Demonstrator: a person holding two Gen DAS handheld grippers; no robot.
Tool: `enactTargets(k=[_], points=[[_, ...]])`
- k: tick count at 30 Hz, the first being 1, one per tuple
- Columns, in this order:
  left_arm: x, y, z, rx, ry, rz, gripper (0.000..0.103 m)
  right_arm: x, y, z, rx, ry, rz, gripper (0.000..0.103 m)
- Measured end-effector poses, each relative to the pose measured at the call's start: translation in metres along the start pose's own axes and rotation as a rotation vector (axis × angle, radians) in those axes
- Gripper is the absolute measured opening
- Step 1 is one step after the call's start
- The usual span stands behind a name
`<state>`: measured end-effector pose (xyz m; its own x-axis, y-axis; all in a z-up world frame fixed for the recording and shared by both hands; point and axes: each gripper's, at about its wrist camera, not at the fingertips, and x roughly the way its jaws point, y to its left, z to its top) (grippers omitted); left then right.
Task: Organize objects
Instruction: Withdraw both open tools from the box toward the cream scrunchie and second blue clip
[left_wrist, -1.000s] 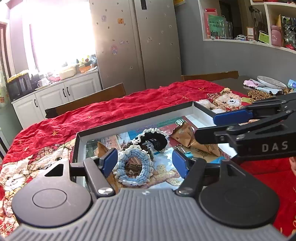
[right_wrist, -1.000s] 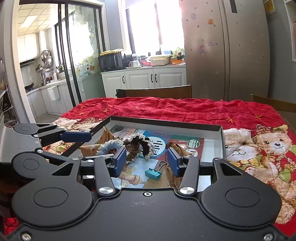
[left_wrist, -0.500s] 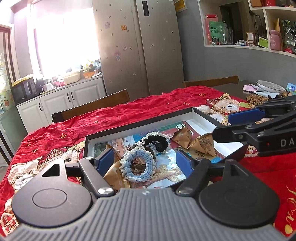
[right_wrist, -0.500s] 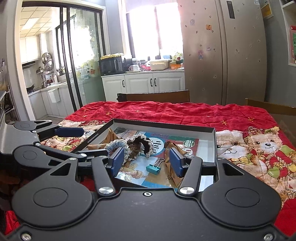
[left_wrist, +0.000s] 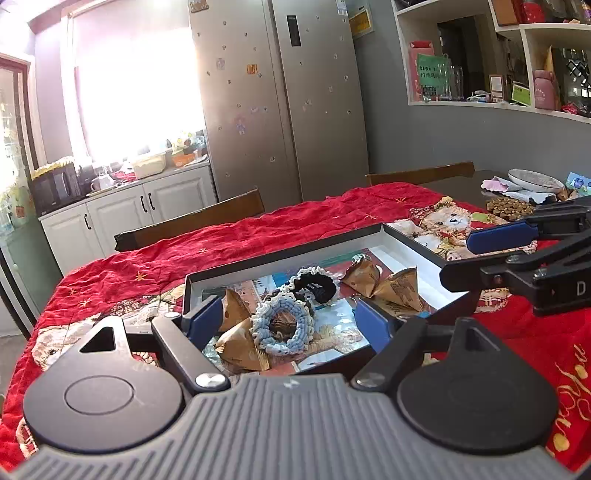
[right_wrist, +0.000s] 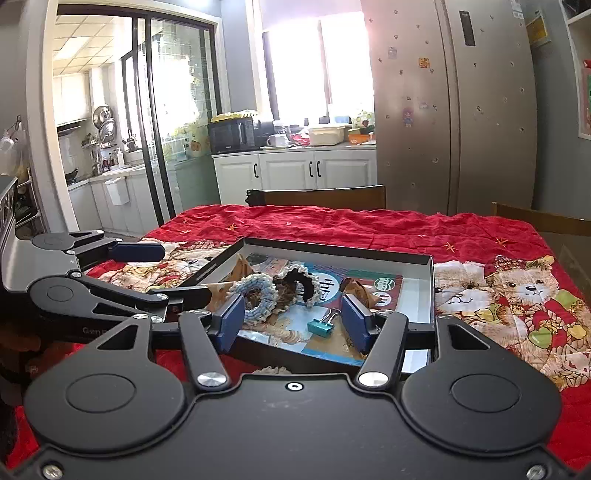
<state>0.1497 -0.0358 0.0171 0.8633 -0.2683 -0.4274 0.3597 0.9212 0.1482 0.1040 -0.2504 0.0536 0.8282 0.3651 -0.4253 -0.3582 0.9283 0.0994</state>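
A shallow black box (left_wrist: 295, 253) (right_wrist: 332, 248) with a white inside lies on the red cloth. In it are a light blue crocheted scrunchie (left_wrist: 282, 325) (right_wrist: 256, 297), a black and white scrunchie (left_wrist: 316, 284) (right_wrist: 301, 280), several brown paper wedges (left_wrist: 400, 288) and a teal binder clip (right_wrist: 321, 325). My left gripper (left_wrist: 290, 319) is open and empty, held above the near edge of the box with the blue scrunchie between its fingers in the view. My right gripper (right_wrist: 293, 321) is open and empty, above the near edge of the box by the clip.
The table wears a red quilt with bear prints (right_wrist: 517, 291). Wooden chairs (left_wrist: 192, 225) stand at the far side. A bowl and a beaded mat (left_wrist: 509, 208) sit at the far right. A fridge, cabinets and shelves are behind.
Both grippers have pulled back and risen from the box, so it looks smaller and lower in both views. Both stayed open. The objects in the box have not moved.
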Motion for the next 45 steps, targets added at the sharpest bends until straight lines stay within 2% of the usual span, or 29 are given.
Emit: enactTargets(k=[17,23,35,45], points=[[-0.03,0.006,-0.02,-0.018,0.001,0.006,0.088,-0.018,0.014,-0.017,-0.011,0.029,0.02,0.061],[-0.036,0.013,-0.032,-0.037,0.014,0.014,0.089,-0.017,0.014,-0.025,-0.004,0.036,-0.001,0.061],[-0.039,0.02,-0.071,-0.076,0.068,-0.039,0.089,0.01,0.016,-0.046,0.032,0.077,-0.081,0.061],[-0.036,0.01,-0.09,-0.04,0.08,-0.08,0.089,0.043,0.013,-0.059,0.108,0.107,-0.12,0.059]])
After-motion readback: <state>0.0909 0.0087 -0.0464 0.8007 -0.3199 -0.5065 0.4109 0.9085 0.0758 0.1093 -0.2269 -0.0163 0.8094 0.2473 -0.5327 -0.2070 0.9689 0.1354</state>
